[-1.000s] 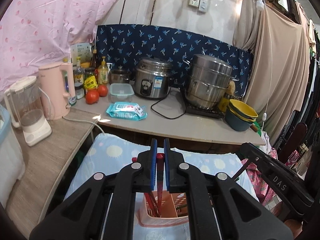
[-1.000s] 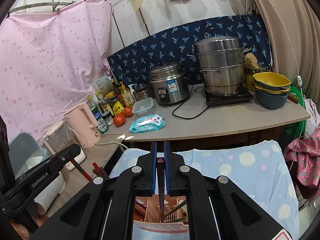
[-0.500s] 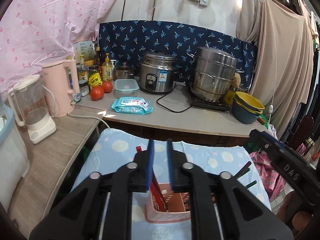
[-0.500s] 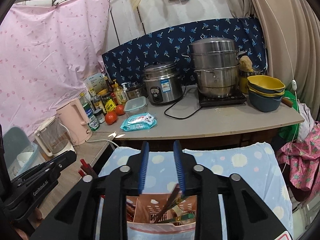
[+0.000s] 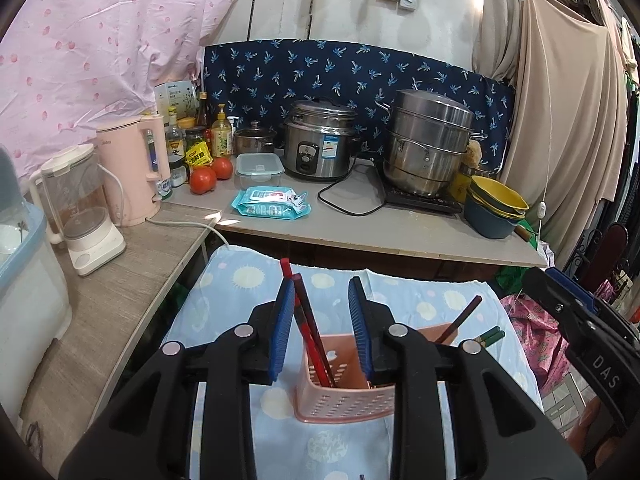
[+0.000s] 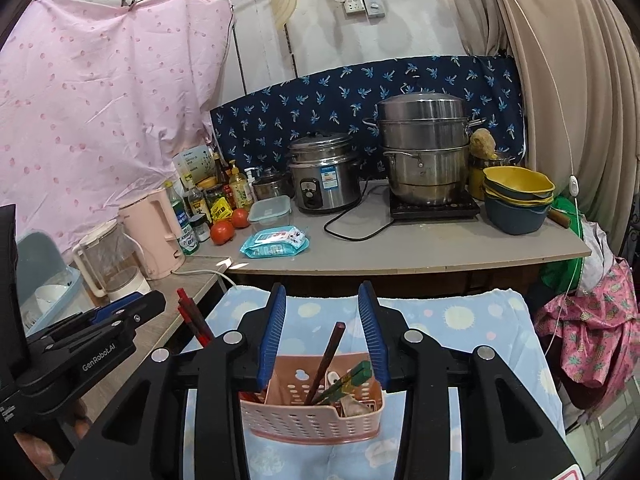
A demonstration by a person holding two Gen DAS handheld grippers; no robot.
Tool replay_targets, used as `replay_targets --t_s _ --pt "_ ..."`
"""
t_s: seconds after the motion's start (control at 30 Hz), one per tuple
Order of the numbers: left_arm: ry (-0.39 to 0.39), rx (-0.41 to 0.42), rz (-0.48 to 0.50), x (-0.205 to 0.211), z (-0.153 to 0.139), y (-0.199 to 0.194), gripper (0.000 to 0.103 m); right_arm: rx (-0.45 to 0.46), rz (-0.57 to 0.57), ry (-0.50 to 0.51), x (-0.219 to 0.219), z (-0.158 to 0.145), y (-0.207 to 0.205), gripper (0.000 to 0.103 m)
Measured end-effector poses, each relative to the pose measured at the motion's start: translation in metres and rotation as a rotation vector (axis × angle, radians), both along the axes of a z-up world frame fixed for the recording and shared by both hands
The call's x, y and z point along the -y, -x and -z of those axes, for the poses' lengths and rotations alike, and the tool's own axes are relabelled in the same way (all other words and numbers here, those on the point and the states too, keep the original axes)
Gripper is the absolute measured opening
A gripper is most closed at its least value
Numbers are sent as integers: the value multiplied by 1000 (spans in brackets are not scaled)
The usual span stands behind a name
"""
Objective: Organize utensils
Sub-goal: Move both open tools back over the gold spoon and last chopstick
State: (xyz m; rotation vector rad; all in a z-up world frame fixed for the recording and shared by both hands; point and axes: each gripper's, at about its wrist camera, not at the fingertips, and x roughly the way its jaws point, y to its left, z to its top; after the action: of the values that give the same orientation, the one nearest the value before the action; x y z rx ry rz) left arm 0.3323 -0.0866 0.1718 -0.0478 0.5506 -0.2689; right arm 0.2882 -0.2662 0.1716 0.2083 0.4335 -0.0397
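Observation:
A pink perforated utensil basket stands on a light blue dotted cloth. Red chopsticks lean in its left part; in the right wrist view their tops show at the left. A dark brown chopstick and green-handled utensils lean in its right part. My left gripper is open just above the basket, the red chopsticks free beside its left finger. My right gripper is open and empty above the basket.
Behind the cloth a counter holds a rice cooker, a steel steamer pot, stacked bowls, a wipes pack, tomatoes and bottles. A side shelf at the left holds a pink kettle and a blender.
Both grippers were shut on chopsticks a second ago. Both have opened and drawn back, leaving the red chopsticks and the brown chopstick standing in the basket.

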Motion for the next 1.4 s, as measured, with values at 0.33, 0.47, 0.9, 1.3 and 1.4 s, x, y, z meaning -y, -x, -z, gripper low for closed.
replay_targets --t_s 0.33,0.47,0.9,1.3,1.4 --pt "-15 -19 -4 -7 8 26 27 -6 -14 -4 -6 4 36 39" --pt "-18 -41 -8 -10 17 34 27 -22 -22 14 -14 13 50 39" --pt "-46 -78 7 -16 39 70 34 -76 -45 40 -36 42 92 39" --pt "-88 -190 15 -35 98 110 37 -231 -63 44 -48 107 142 39" --pt "-93 -235 11 -40 116 119 38 -275 -66 51 -53 127 153 39"
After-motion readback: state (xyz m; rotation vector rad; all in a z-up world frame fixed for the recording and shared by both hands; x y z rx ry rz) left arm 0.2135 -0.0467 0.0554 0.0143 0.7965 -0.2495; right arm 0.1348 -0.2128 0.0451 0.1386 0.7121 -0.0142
